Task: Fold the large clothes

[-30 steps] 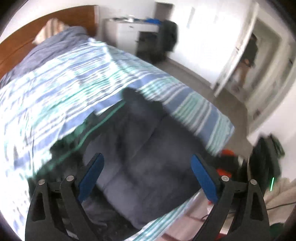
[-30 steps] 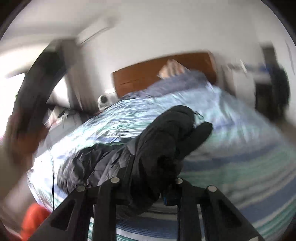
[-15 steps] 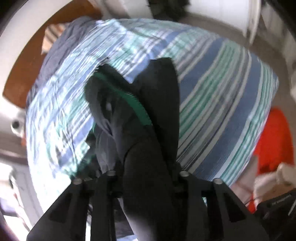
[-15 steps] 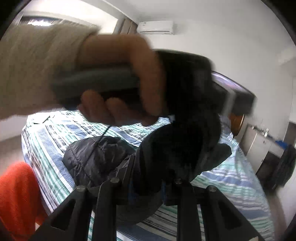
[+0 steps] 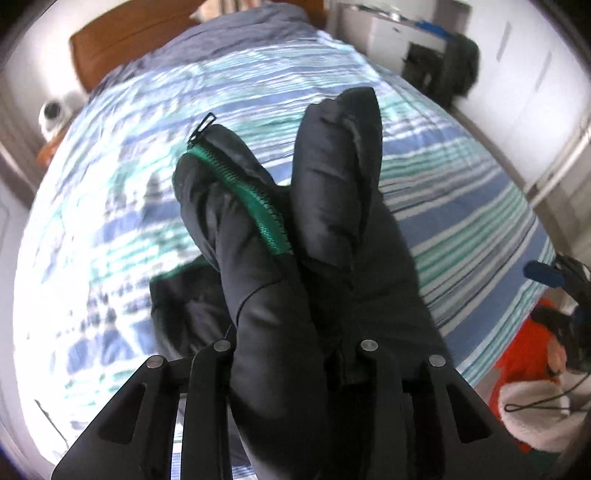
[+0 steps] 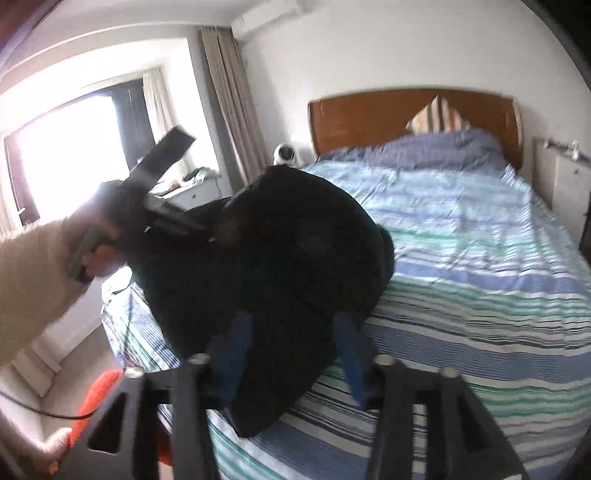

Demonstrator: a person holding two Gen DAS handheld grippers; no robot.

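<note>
A black puffer jacket (image 5: pixel 325 229) with a green zipper (image 5: pixel 243 199) hangs over the striped bed (image 5: pixel 461 192). My left gripper (image 5: pixel 295 354) is shut on a thick fold of the jacket, which bulges up between its arms and hides the fingertips. In the right wrist view the jacket (image 6: pixel 280 251) is a dark mound at the bed's near corner. My right gripper (image 6: pixel 295 350) has its blue pads (image 6: pixel 236 347) apart, with jacket cloth lying between them. The left gripper (image 6: pixel 159 177) shows there at the left, held by a hand.
The striped duvet (image 6: pixel 480 258) covers the bed up to a wooden headboard (image 6: pixel 388 110). A white cabinet (image 5: pixel 384 33) and dark bags (image 5: pixel 443 70) stand at the far right. Orange and white cloth (image 5: pixel 528 398) lies on the floor by the bed's corner.
My left gripper went from open above the jacket to shut on it and lifted it. My right gripper's pads have spread apart from their tight hold on the jacket.
</note>
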